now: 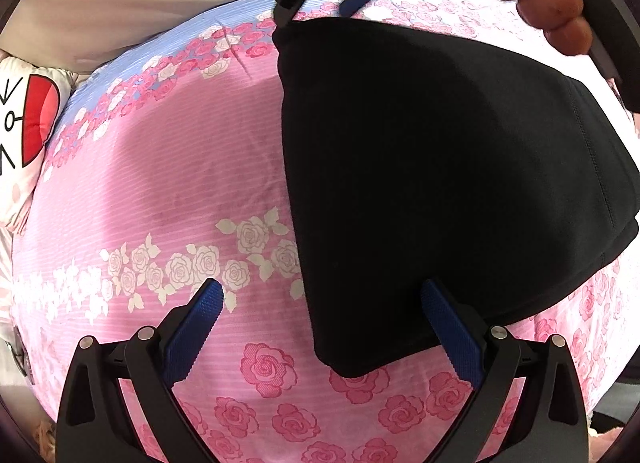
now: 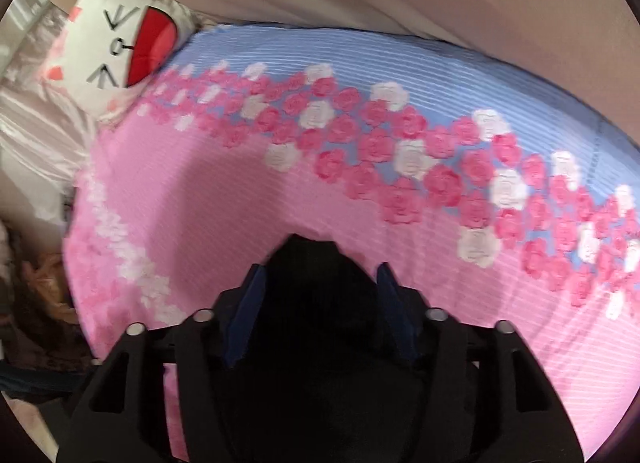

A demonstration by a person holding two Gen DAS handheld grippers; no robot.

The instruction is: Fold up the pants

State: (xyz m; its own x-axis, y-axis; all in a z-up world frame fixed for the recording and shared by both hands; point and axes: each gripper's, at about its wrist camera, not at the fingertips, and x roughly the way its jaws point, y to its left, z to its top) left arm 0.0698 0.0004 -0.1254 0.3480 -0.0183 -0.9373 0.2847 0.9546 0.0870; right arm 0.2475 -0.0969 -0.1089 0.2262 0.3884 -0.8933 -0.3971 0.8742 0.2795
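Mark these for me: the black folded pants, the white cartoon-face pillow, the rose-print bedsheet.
black folded pants [image 1: 440, 183]: left wrist view, middle of the folded panel
white cartoon-face pillow [image 2: 132, 47]: right wrist view, its red mouth
rose-print bedsheet [image 1: 180, 183]: left wrist view, bare pink stretch

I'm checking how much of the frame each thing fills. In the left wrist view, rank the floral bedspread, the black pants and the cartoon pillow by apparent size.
1. Floral bedspread, widest across the frame.
2. Black pants.
3. Cartoon pillow, partly cut off at the edge, so its true extent is unsure.
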